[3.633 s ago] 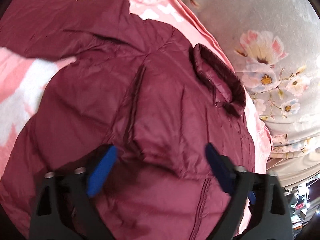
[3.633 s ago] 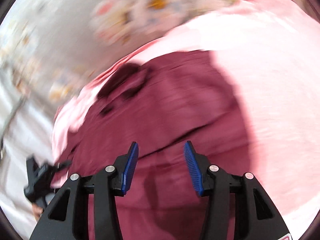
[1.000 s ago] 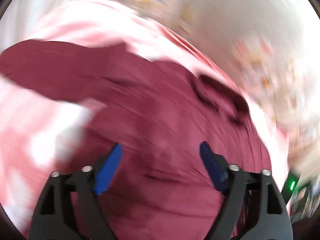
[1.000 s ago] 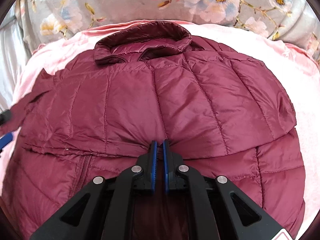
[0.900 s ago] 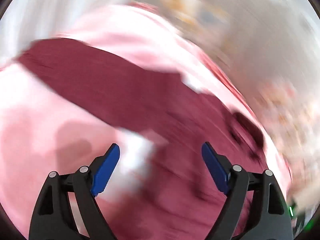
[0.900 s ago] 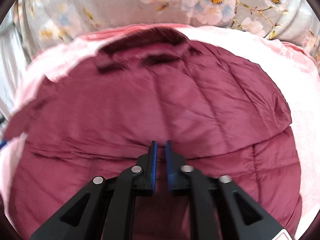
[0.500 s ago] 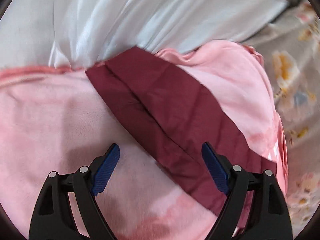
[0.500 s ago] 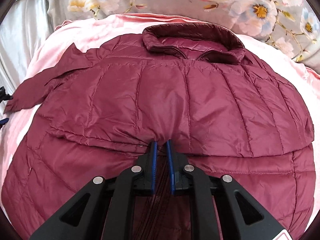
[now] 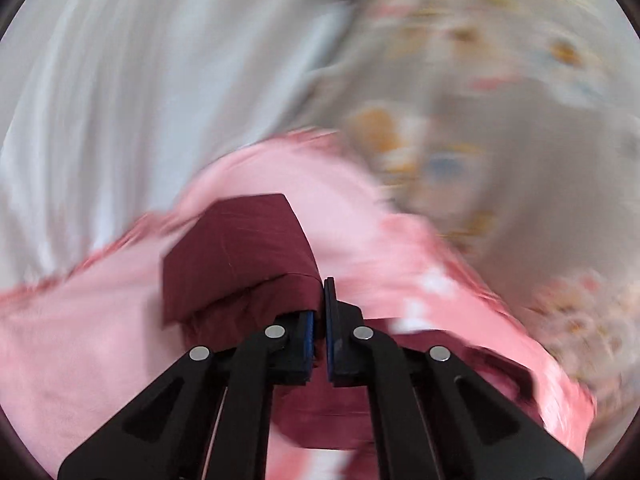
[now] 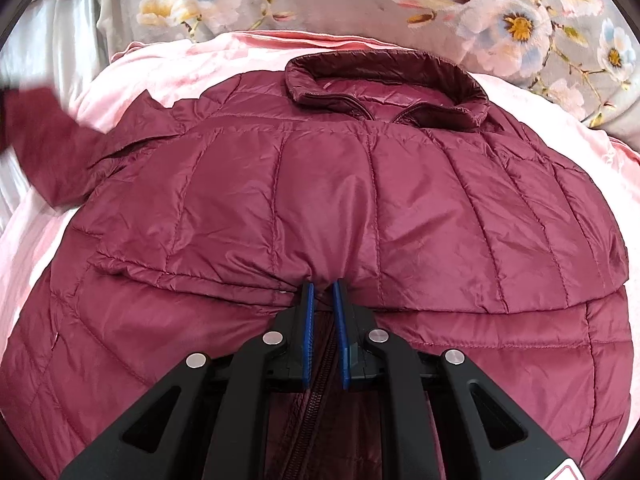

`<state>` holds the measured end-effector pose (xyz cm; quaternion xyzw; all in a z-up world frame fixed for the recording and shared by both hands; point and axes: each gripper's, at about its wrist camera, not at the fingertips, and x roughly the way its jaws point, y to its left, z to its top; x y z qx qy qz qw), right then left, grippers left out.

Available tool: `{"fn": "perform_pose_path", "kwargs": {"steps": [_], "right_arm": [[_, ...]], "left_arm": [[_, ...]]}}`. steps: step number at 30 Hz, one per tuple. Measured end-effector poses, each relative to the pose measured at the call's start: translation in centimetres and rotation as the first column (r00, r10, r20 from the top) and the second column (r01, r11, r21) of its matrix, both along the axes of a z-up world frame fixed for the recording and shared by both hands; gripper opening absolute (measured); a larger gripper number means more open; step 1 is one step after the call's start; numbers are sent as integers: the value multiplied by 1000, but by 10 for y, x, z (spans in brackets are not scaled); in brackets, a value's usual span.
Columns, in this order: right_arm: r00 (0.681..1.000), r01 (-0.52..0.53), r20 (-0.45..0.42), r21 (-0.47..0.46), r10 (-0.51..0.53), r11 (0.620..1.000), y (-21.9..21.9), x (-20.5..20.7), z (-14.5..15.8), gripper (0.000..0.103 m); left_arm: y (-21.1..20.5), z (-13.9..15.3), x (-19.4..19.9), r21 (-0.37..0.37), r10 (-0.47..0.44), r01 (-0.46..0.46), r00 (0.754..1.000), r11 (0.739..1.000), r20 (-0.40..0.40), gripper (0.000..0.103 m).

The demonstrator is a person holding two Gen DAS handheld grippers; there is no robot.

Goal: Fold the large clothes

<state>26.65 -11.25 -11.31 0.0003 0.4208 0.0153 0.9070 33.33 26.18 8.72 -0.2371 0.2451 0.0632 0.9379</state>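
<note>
A maroon quilted jacket (image 10: 360,200) lies front up on a pink blanket, collar (image 10: 388,80) at the far end. Its lower part is folded up over the chest. My right gripper (image 10: 321,286) is shut on the middle of that folded edge, with the zipper (image 10: 320,360) running under the jaws. At the left the jacket's sleeve (image 10: 48,140) is raised off the bed and blurred. In the blurred left wrist view my left gripper (image 9: 322,284) is shut on the sleeve's end (image 9: 240,252), which drapes over the left finger.
The pink blanket (image 9: 100,340) covers the bed on all sides of the jacket. A grey floral cover (image 10: 500,12) lies beyond the collar. White cloth (image 9: 120,80) hangs at the far left of the bed.
My left gripper went from wide open over the flat sleeve to shut on its end and has lifted it. The right gripper keeps its pinch on the folded edge.
</note>
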Motion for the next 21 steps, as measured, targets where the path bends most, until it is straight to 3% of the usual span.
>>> {"fn": "perform_pose_path", "kwargs": {"steps": [4,6,9,12,17,21], "right_arm": [[1000,0,1,30,0,1000,-3,-1,0,12],[1000,2,2,73,-2,997,-9,-1,0,12],[1000,7,1,136,-7,991,-17,-2,-1,10],[1000,10,1,158,-11,987,-20,-2,-1,10],[1000,24,9,182,-26,983,-25,-6,-1,6],[994,101,12,327,-111,940,-55,-35,5,10]], "left_arm": [[-92,58,2,88,-221,214,971,973,91,3],[-144,74,0,128,-335,321,936,938,108,3],[-210,73,2,154,-458,442,884,884,92,3],[-272,51,12,136,-540,531,840,836,41,2],[-340,6,26,120,-619,625,780,771,-87,2],[-370,-34,35,120,-637,663,745,739,-199,2]]}}
